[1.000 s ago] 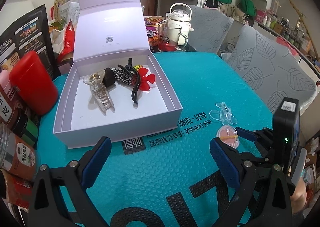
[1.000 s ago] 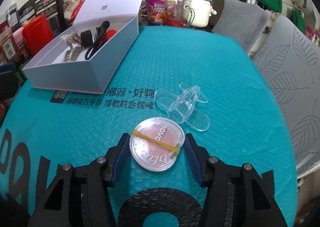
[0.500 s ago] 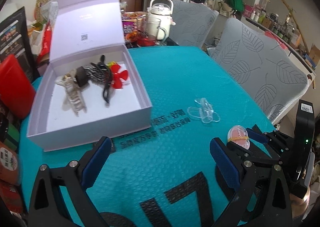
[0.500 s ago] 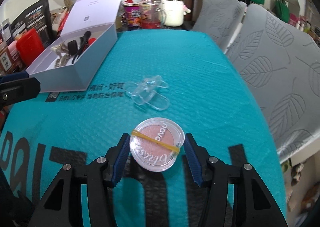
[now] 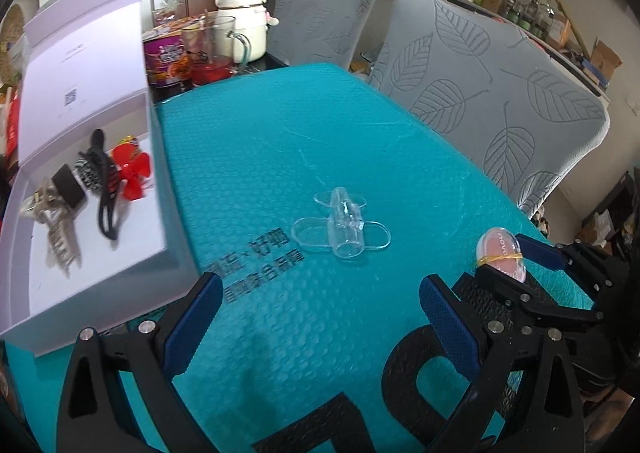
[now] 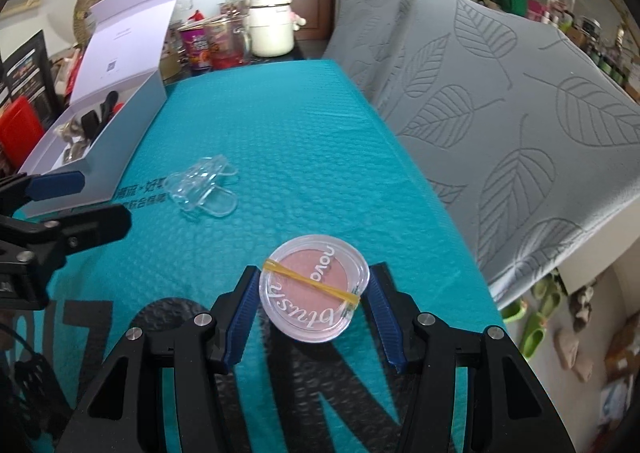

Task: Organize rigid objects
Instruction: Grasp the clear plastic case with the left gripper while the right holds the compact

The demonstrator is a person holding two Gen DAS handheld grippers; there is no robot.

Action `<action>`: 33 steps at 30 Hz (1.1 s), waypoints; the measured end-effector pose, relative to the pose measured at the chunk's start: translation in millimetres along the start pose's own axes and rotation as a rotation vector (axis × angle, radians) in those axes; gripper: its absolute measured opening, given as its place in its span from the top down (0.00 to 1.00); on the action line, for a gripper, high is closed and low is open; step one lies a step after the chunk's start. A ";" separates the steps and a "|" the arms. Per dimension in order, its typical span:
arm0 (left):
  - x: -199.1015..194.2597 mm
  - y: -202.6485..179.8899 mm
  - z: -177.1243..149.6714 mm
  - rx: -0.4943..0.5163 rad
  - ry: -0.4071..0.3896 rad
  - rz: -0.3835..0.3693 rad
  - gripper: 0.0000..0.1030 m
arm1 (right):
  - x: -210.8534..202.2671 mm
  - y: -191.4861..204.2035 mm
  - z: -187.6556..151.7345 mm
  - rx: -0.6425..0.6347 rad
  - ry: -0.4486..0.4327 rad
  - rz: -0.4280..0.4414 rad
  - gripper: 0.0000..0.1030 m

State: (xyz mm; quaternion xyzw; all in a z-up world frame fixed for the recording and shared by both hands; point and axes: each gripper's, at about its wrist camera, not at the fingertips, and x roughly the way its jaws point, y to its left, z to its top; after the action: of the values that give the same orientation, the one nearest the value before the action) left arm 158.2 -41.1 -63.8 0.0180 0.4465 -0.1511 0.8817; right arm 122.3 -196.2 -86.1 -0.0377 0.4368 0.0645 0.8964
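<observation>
Right hand-held gripper point(image 6: 312, 315) clamps the blush compact point(image 6: 313, 293); left hand-held gripper point(image 5: 320, 313) gapes wide, holding nothing.

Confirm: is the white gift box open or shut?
Open. The white box has its lid hinged up behind it, and hair clips lie exposed inside.

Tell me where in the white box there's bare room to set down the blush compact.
The white box is bare along its near floor, between the front wall and the clear claw clip. The far half is crowded by the black clip and red flower clip. The right gripper holds the blush compact; the left gripper is open.
</observation>
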 end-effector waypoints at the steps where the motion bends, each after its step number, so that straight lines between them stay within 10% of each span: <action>1: 4.2 -0.9 2.2 0.001 0.003 -0.005 0.02 | 0.4 -1.8 0.3 0.006 0.000 -0.005 0.47; 21: 72.5 -14.9 17.9 0.075 0.071 0.057 0.02 | 18.7 -24.3 12.4 0.063 0.023 -0.019 0.47; 26: 69.0 -17.9 20.0 0.094 0.030 0.040 0.24 | 22.1 -26.0 10.3 0.070 0.038 -0.010 0.47; 33: 61.7 -20.7 15.6 0.100 0.043 0.041 0.24 | 15.3 -25.2 5.9 0.071 0.024 0.004 0.47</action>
State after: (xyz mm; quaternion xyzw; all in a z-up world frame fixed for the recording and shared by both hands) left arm 198.8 -78.9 -101.2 0.0746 0.4566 -0.1547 0.8730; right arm 140.0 -219.2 -94.3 -0.0059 0.4498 0.0501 0.8917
